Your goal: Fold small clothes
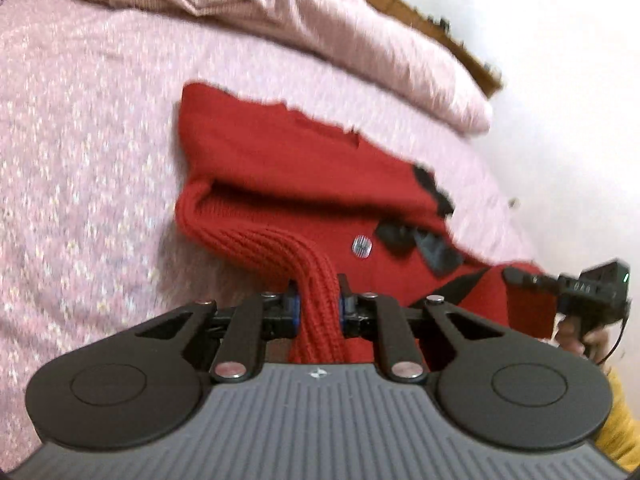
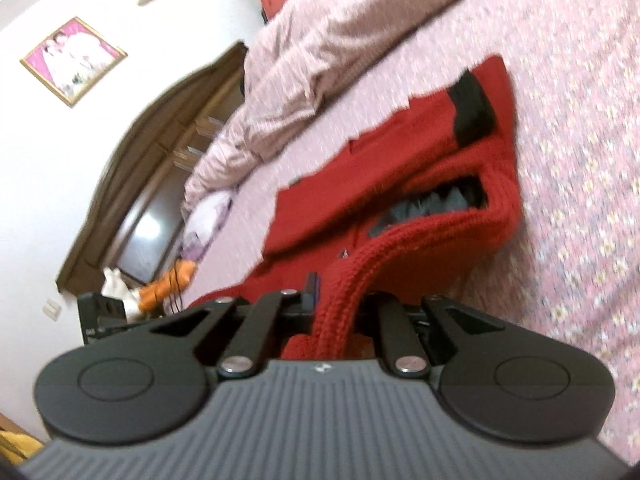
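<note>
Pink flowered bed, rumpled quilt behind. Red knit sweater lies on bed, near edge lifted. Left claw clamped on ribbed hem; right claw pinching ribbed hem too.

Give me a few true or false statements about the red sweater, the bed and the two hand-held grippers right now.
1. The left hand-held gripper is shut on the red sweater's ribbed edge. True.
2. The right hand-held gripper is open and empty. False: it also clamps a ribbed edge of the sweater.
3. The sweater lies on a pink flowered bedcover. True.
4. The sweater has blue bows. False: its bows are black.
5. A framed picture hangs on the wall. True.
</note>
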`<state>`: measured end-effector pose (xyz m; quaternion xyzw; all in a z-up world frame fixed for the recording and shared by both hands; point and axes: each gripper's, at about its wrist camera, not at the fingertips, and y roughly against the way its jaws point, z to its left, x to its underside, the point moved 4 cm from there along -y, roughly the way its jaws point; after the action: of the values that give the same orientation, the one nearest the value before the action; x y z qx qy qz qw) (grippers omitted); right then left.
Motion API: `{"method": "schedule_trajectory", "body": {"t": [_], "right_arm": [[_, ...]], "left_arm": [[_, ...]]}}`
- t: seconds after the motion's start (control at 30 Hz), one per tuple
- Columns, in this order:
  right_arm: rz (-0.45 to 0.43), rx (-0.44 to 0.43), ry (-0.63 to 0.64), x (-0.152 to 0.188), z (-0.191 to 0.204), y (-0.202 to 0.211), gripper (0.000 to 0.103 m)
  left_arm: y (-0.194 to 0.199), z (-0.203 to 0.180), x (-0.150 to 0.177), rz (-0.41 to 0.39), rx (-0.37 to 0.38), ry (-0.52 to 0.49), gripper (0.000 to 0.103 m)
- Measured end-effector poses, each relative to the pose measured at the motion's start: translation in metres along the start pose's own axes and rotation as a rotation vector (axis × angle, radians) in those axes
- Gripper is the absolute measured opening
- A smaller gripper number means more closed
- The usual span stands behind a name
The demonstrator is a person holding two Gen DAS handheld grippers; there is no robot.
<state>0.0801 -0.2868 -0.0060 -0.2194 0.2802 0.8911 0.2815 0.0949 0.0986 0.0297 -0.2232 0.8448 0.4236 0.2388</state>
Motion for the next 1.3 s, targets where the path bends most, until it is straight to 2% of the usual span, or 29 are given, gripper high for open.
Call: {"method": "schedule_trajectory", "body": {"t": [0.13, 0.3, 0.53, 0.7, 0.93, 1.13, 1.3], "right_arm": [[-0.061, -0.016, -0.021, -0.017, -0.002, 0.002, 0.011], [-0.117, -0.042, -0.051, -0.038, -0.006, -0.001, 0.011], [-0.173, -0.063, -0.09, -0.067, -0.014, -0.013, 0.011], [-0.204, -0.056, -0.14, -0.094, -0.029, -0.031, 0.011], [-0.232, -0.004, -0.193, -0.127, -0.058, -0.06, 0.011], [-0.23, 0.067, -0.231, -0.139, -0.087, -0.088, 0.011], [-0.198, 0.161, -0.274, -0.132, -0.115, -0.11, 0.011]], "left_arm": [[0.006, 0.002, -0.019, -0.057, 0.02, 0.052, 0.018], [0.004, 0.007, -0.042, -0.088, 0.031, 0.127, 0.018], [-0.012, 0.002, -0.083, -0.141, 0.003, 0.172, 0.018], [-0.038, 0.01, -0.113, -0.138, -0.037, 0.204, 0.018], [-0.085, 0.039, -0.144, -0.12, -0.132, 0.232, 0.018], [-0.128, 0.074, -0.149, -0.071, -0.208, 0.288, 0.018], [-0.139, 0.084, -0.141, -0.072, -0.201, 0.298, 0.019]]}}
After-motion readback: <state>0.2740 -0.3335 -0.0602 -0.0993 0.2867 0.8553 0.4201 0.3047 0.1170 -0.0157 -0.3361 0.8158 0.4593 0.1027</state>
